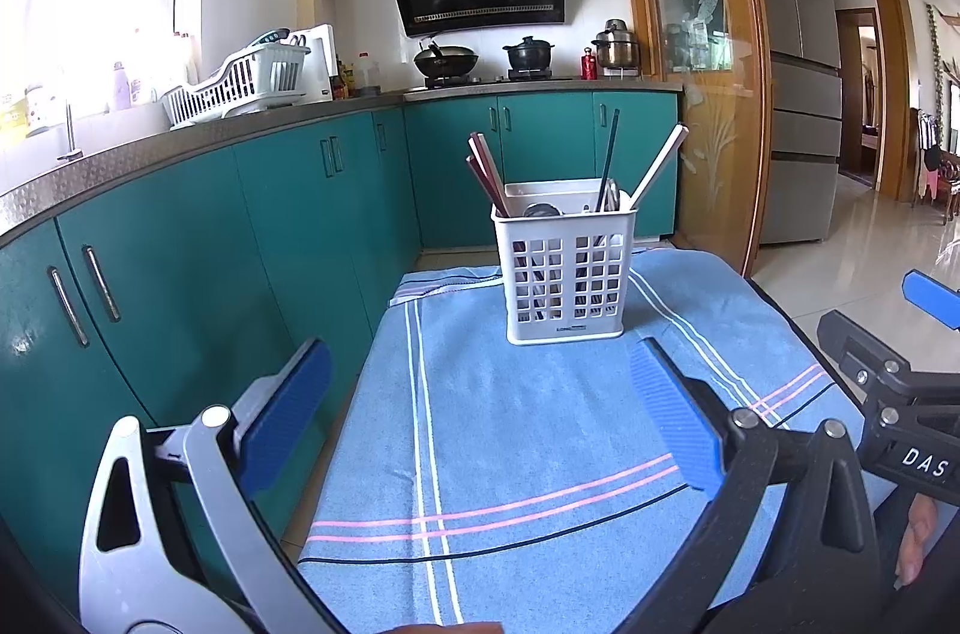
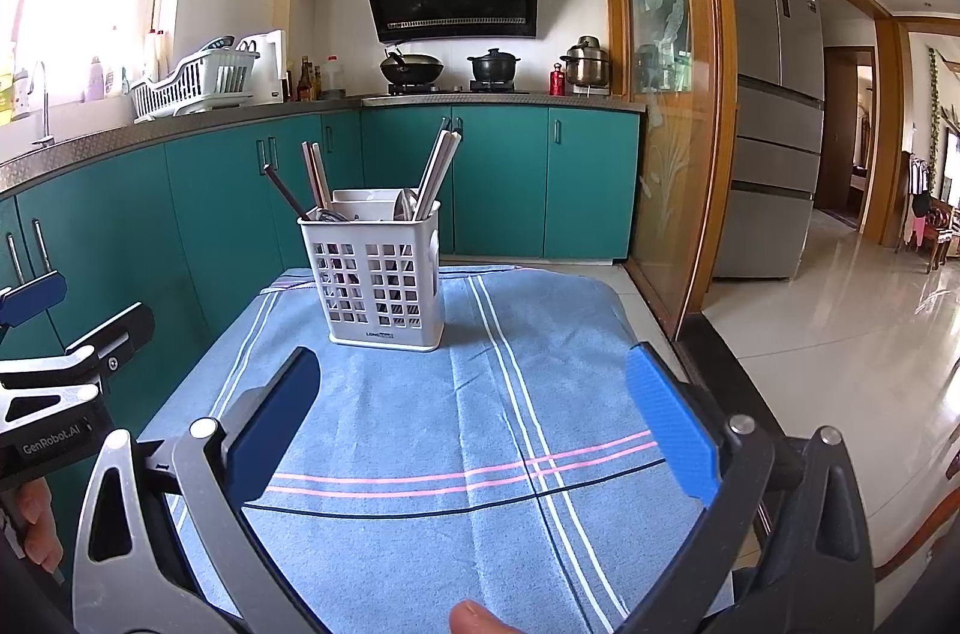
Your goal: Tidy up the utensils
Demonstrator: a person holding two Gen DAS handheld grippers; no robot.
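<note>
A: Nearest the caddy, what?
B: The left gripper and right gripper, both spread wide, empty, short of it above the blue towel.
A: The utensils?
B: Chopsticks and spoons stand inside the white caddy.

- The right gripper is hovering over the blue striped cloth, its blue-padded jaws spread wide with nothing between them.
- A white utensil basket is standing upright on the cloth's far part, holding chopsticks that are leaning outward.
- The left gripper is showing at the left edge.
</note>
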